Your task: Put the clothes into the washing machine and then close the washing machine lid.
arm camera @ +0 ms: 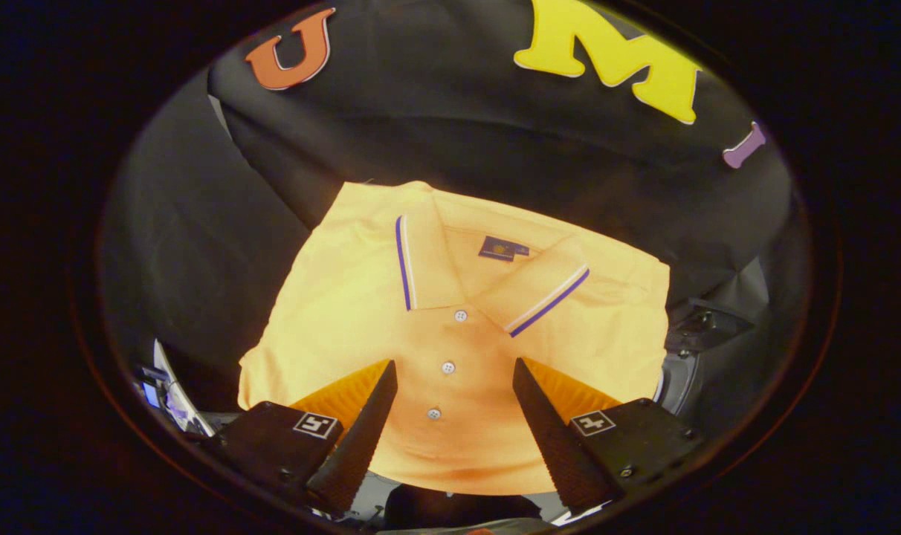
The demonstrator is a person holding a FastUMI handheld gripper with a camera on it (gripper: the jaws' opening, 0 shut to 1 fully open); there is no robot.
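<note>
From the gripper view, the gripper hangs over a folded yellow polo shirt with its two fingers spread wide apart, nothing pinched between them. The shirt lies flat and neatly folded, front side up, directly under and ahead of the fingers: its button placket runs straight up the gap between them toward twelve o'clock, three small buttons in a row, the lowest sitting level with the finger tips' inner edges. Past the buttons, at twelve o'clock from the gripper, the collar opens out, edged in a purple and white stripe, with a small dark label inside the neck. The shirt's lower hem lies at six o'clock, between the finger bases. Whether the finger tips touch the cloth or hover just above it I cannot tell. Off at four o'clock from the shirt, beyond its right edge, sits some dark hardware, too dim to make out. The shirt rests on a dark surface that blends into the black cloth wall behind.
</note>
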